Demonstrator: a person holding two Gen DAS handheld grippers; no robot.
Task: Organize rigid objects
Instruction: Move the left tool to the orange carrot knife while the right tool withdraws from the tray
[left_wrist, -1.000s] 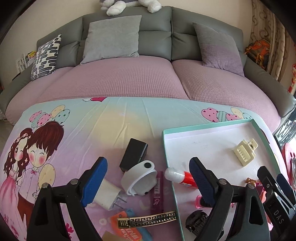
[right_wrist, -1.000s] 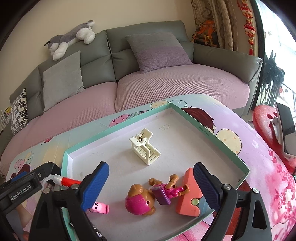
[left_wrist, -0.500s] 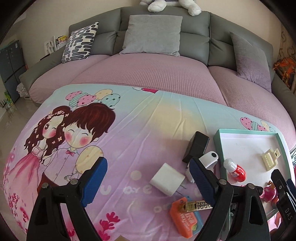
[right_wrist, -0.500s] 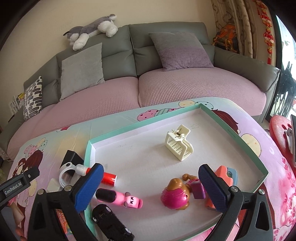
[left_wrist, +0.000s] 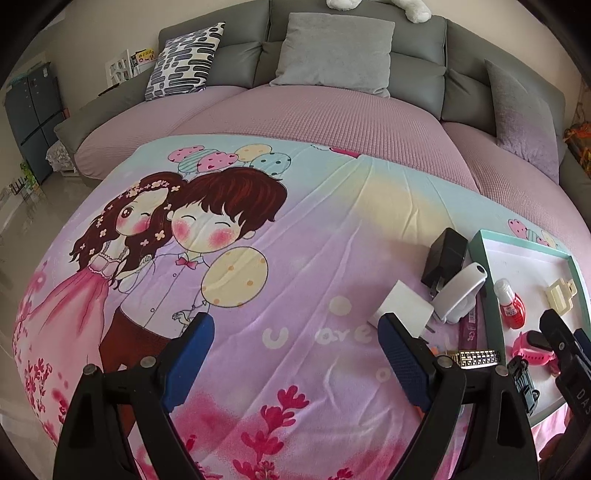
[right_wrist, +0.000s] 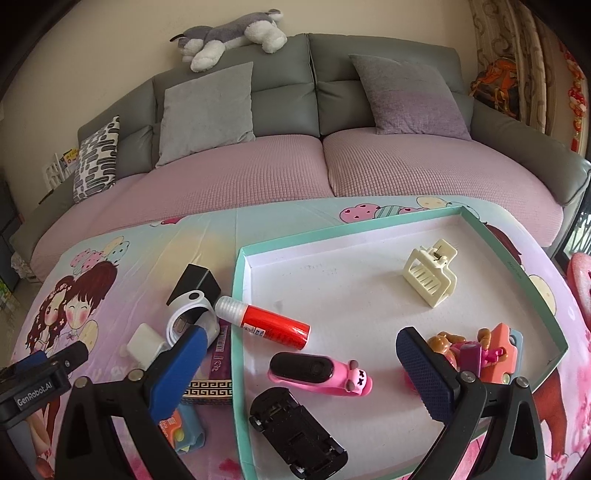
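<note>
Your left tongs (left_wrist: 295, 354) hang spread, nothing between them, over the cartoon-print counter (left_wrist: 303, 236). Your right tongs (right_wrist: 299, 363) gape empty above the teal tray (right_wrist: 535, 291) holding the red tube (right_wrist: 273, 326); chargers lie beside it.

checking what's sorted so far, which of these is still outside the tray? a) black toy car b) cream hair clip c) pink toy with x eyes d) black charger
d: the black charger lies on the cloth left of the tray, while the hair clip, pink toy and toy car lie inside it.
</note>
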